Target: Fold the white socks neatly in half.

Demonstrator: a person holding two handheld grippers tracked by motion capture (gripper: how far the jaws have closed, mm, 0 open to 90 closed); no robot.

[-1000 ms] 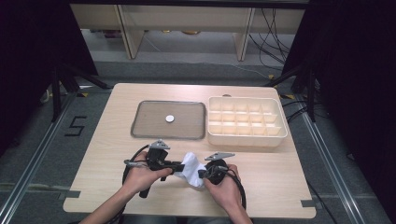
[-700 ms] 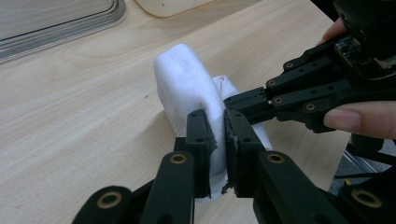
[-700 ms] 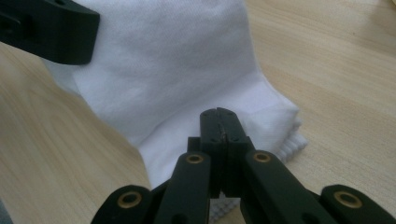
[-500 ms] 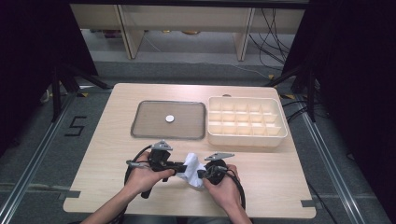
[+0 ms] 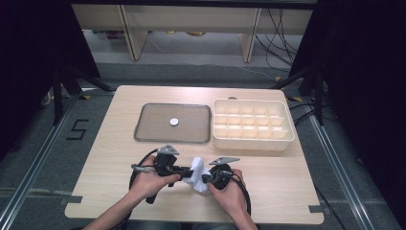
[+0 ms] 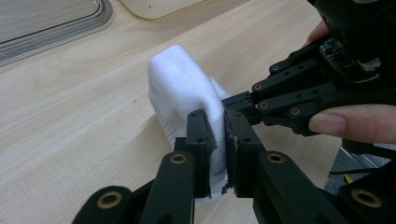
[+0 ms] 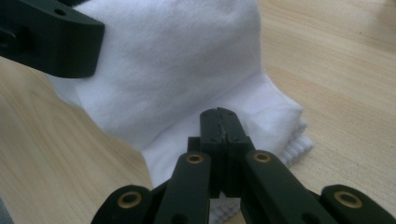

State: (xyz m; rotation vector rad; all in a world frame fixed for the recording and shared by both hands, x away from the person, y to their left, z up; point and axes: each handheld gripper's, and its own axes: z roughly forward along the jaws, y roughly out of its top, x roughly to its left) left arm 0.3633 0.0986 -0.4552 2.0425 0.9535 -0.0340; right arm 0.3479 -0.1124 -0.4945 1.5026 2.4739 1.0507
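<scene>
While white sock point(image 6: 180, 86) pinched between left gripper point(image 6: 216, 135) fingers, right gripper point(image 7: 219, 122) fingers clamp its edge

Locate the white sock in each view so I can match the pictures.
High view: the white sock lies low in the middle, between the left gripper and the right gripper.
Left gripper view: at centre, pinched between that gripper's own jaws.
Right gripper view: it spreads across the upper middle.
Shared landmark: the light wooden table beneath it.
</scene>
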